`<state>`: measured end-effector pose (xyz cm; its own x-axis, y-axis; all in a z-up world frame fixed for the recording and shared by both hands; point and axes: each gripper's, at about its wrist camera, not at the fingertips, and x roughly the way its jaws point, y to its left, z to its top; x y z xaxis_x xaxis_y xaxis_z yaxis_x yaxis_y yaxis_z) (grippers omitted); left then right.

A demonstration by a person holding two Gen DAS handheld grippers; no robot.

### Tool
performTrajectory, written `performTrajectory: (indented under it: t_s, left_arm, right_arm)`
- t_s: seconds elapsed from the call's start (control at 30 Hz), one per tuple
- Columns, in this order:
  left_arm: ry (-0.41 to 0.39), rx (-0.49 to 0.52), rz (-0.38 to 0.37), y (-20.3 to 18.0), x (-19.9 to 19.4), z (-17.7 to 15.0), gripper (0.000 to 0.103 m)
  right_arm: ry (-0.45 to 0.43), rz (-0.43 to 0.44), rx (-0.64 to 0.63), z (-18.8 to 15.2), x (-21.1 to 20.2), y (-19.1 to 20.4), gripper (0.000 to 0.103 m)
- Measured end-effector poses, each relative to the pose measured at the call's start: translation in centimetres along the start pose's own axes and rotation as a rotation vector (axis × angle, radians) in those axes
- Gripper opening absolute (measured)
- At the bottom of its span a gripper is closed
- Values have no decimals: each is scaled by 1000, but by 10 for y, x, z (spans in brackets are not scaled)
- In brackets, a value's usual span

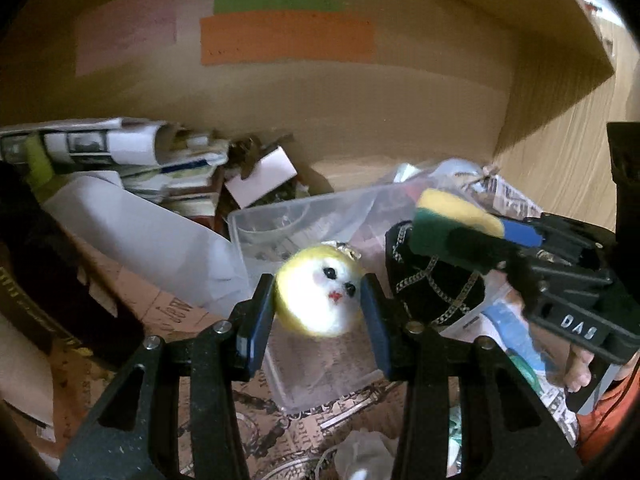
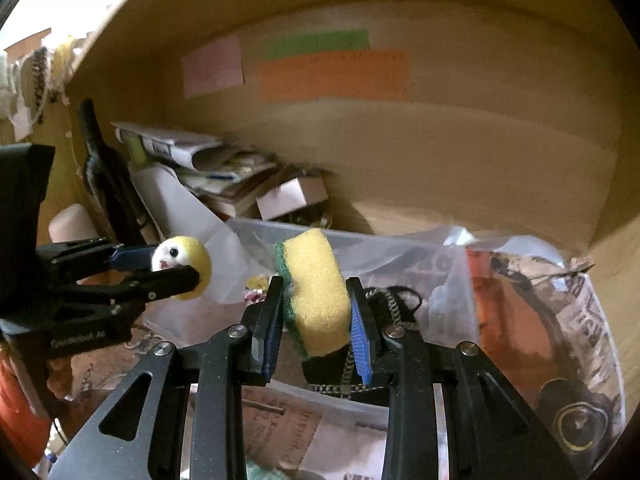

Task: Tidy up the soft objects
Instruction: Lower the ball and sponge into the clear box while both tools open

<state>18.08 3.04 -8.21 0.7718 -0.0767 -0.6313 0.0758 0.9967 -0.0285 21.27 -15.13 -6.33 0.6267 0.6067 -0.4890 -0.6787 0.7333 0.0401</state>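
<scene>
Yellow foam backed with a green scouring layer, the sponge (image 2: 316, 296) sits squeezed between the right gripper (image 2: 316, 312) fingers, which have closed in on its two broad faces, green side against the left finger. It is light and springy: it dents under the pads and should push back when let go, and held across the faces near the middle it is unlikely to slip.

The left gripper (image 1: 318, 300) fingers are likewise closed part-way on a felted wool ball with a painted face (image 1: 316, 292), yellow at the back and white in front, gripped at its widest part. It looks soft, nearly weightless and fuzzy, so a gentle pinch across the middle should do; a grip off-centre could roll it out.

Both things hang above a clear plastic tub (image 1: 256, 220) inside a cardboard box (image 1: 360, 92), with folded newspapers (image 1: 100, 144) and a black pouch with a chain pattern (image 1: 436, 280) beyond and beside the fingers.

Much is hard to read. Motion blur smears the ball and the box wall. The far half of the sponge is hidden by the right finger, and the contents of the tub show only as dim shapes through the plastic; the small yellow thing just left of the sponge may be another soft toy, but I cannot tell.
</scene>
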Motion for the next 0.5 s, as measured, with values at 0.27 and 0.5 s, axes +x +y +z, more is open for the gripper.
performTrajectory:
  t_s: [0.27,0.5]
  left_arm:
    - [72,-6,13,2,30,-3,43]
    - [62,9,18,-3,29,-3,51]
  right_arm:
    - [98,5,7,-11,33,0,28]
    - [141,-11,-4,-17,41,-2,29]
